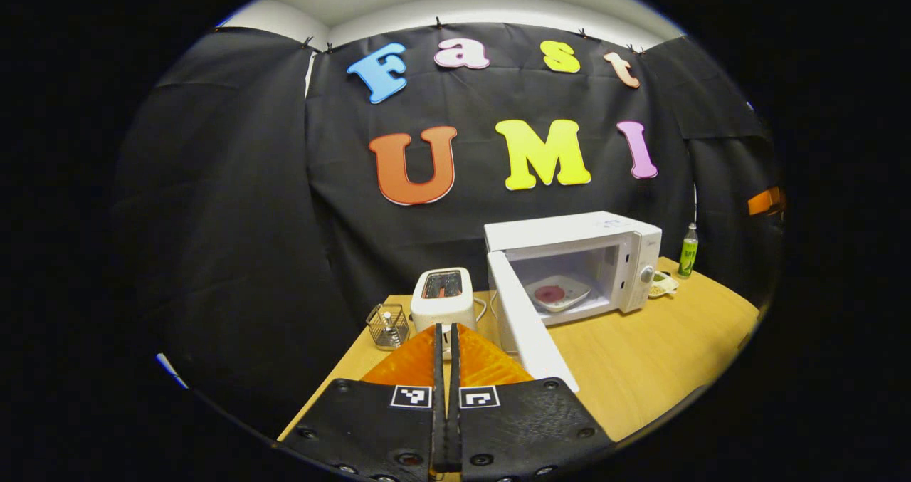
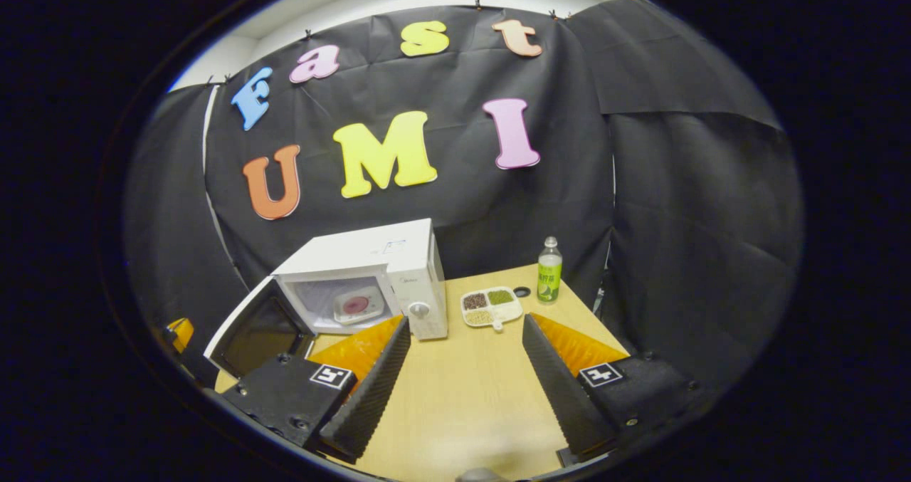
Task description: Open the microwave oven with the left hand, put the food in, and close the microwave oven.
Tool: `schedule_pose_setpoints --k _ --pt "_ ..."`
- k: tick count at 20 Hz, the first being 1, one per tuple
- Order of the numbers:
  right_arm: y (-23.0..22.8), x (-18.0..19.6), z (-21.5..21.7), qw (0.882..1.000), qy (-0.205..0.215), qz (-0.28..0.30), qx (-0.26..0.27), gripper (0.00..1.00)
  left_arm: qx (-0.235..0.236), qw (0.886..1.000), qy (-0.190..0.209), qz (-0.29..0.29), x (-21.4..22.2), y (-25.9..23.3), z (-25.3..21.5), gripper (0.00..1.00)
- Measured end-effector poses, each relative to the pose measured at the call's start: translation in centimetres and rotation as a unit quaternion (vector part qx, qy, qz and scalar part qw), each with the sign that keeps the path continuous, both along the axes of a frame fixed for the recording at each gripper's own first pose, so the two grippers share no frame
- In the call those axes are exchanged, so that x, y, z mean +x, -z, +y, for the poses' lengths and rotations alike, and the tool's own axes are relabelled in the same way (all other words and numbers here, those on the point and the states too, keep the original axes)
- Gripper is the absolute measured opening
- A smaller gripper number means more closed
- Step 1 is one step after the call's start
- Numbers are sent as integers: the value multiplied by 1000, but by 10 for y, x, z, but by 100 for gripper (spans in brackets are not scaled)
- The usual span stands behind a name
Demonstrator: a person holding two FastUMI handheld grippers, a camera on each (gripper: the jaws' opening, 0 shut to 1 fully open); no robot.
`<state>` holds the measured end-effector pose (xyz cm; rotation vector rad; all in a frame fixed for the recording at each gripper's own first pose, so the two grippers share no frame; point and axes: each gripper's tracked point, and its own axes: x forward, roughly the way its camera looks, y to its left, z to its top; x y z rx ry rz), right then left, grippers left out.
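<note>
In the left gripper view the left gripper (image 1: pixel 445 339) has its two black ribbed fingers pressed together with nothing between them, and past their tips stands a white two-slot toaster (image 1: pixel 444 298), with a small wire-mesh basket (image 1: pixel 388 325) just off to their left. To the right of the fingers sits the white boxy microwave oven (image 1: pixel 576 268) on the pale wooden table (image 1: pixel 655 354) — its door (image 1: pixel 530 322) swung wide open toward the camera. Inside the cavity lies a white plate carrying a round pink piece of food (image 1: pixel 557 293). In the right gripper view the right gripper (image 2: pixel 466 332) is spread wide and empty, bare tabletop between its fingers. Beyond the tips sit a white divided tray of beans and grains (image 2: pixel 491 305) (four compartments) and a green-labelled plastic bottle (image 2: pixel 549 270) — the microwave stands just beyond the left finger.
</note>
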<state>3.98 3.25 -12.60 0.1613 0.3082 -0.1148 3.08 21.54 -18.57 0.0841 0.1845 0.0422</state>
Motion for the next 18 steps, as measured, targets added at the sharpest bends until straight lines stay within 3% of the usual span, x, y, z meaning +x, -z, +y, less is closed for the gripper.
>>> schedule_pose_setpoints --k 2,8,12,13,15,16,18 --pt "0 -4 1 1000 1 4 -1 92 9 1000 -2 11 3 21 9 0" --pt "0 -3 -6 1000 5 14 -2 92 -28 999 2 39 10 62 0 0" --pt "4 0 -7 1000 -6 29 -2 92 -35 998 26 41 11 61 -23 0" --pt "2 0 -9 1000 -5 28 -1 100 -33 998 34 39 12 59 -32 0" --pt "-1 2 -10 1000 -6 25 4 100 -35 997 52 36 14 55 -52 0" --pt "1 1 -9 1000 -8 28 10 92 -37 997 62 35 15 54 -63 0" --pt "1 0 -15 999 -8 29 16 92 -42 995 83 35 16 53 -85 0"
